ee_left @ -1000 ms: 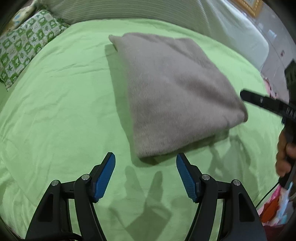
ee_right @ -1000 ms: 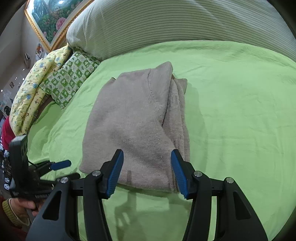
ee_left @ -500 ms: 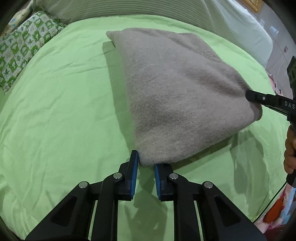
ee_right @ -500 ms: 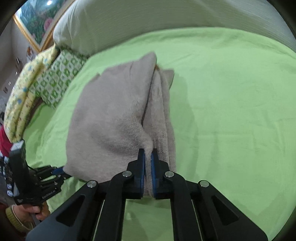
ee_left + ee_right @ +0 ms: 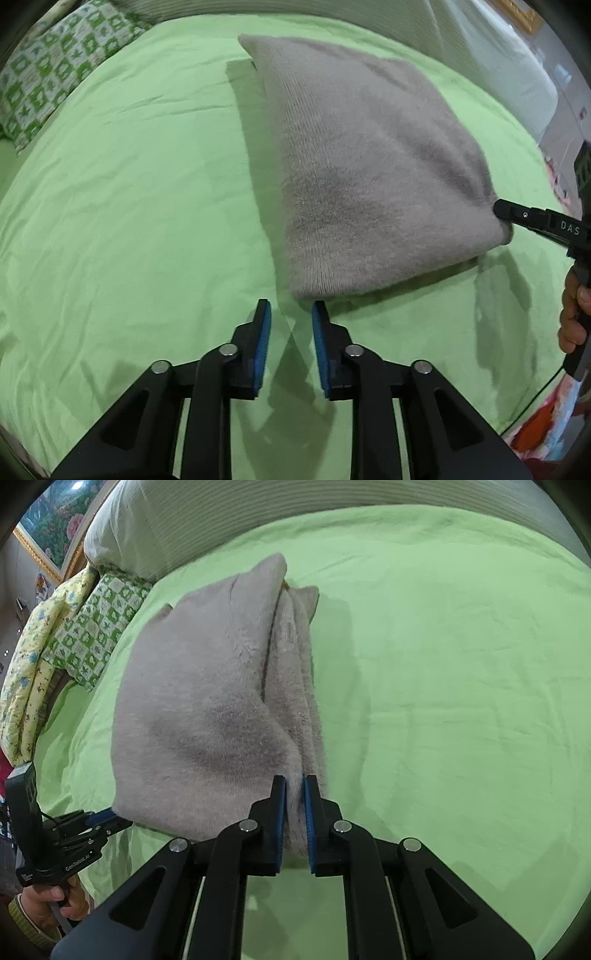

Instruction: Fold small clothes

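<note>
A folded grey knit garment (image 5: 365, 162) lies on the green bedsheet (image 5: 129, 221); it also shows in the right wrist view (image 5: 221, 716). My left gripper (image 5: 290, 314) is partly open, its tips just short of the garment's near corner and empty. My right gripper (image 5: 294, 786) is shut on the garment's near edge and lifts it slightly. In the left wrist view the right gripper (image 5: 498, 210) meets the garment's right corner. In the right wrist view the left gripper (image 5: 110, 821) sits at the garment's lower left corner.
A green-patterned pillow (image 5: 55, 62) and a yellow quilt (image 5: 26, 672) lie at the bed's side. A striped headboard cushion (image 5: 295, 513) runs along the back. The bed edge with colourful items (image 5: 543, 424) is at the lower right.
My left gripper has opened, let go of the garment's corner and drawn back a little. My right gripper stays shut on the garment's edge and has raised it.
</note>
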